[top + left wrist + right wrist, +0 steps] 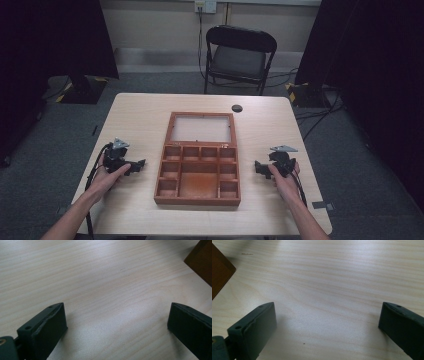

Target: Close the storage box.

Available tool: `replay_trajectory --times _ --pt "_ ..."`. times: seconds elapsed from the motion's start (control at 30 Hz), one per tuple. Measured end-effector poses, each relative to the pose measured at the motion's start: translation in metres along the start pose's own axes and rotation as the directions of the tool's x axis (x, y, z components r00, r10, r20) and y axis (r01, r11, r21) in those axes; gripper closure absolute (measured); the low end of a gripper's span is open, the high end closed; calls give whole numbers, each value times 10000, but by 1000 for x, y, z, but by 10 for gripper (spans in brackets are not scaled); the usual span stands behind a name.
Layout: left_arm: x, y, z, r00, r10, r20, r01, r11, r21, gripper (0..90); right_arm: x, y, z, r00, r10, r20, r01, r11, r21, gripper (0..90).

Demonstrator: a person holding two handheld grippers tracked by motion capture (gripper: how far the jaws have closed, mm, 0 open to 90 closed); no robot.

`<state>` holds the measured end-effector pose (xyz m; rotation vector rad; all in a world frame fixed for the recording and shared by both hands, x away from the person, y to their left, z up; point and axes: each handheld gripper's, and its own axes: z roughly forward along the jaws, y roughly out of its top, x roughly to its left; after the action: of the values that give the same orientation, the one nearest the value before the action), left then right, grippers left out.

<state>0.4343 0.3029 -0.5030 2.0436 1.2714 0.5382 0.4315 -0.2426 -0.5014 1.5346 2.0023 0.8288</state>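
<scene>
A brown wooden box [198,176] with several small compartments lies open in the middle of the table, its glass-paned lid [201,128] folded back flat. My left gripper [138,165] rests on the table left of the box, jaws wide apart and pointing at it; a corner of the box [201,261] shows at the upper right of the left gripper view. My right gripper [259,168] rests to the right of the box, open, jaws toward it. The box's corner [219,272] appears at the left of the right gripper view. Bare wood lies between both pairs of jaws.
The light wooden table [135,115] has a small dark round hole [237,108] near its far edge. A black folding chair [239,56] stands beyond the table. Dark curtains hang on both sides, and cables run across the grey floor.
</scene>
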Motion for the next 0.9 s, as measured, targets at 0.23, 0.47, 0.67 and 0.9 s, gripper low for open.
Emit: replay_trajectory --times 0.23,0.47,0.67,0.9 --pt "-2 2 -1 10000 -74 -41 75 9998 171 31 -1 2 0 9999 -86 -76 87 9999 119 7" --pt "-10 8 -3 9994 -51 338 42 9997 240 170 4 15 -3 9985 326 -447 -310 9989 363 160" --pt "-16 26 -7 9978 -79 652 75 10000 62 190 15 34 -10 9892 489 -1381 -532 9982 -274 147" --pt "-26 44 -11 9954 7 954 33 9991 -416 195 24 47 -18 9802 36 -1978 -197 9967 -792 196"
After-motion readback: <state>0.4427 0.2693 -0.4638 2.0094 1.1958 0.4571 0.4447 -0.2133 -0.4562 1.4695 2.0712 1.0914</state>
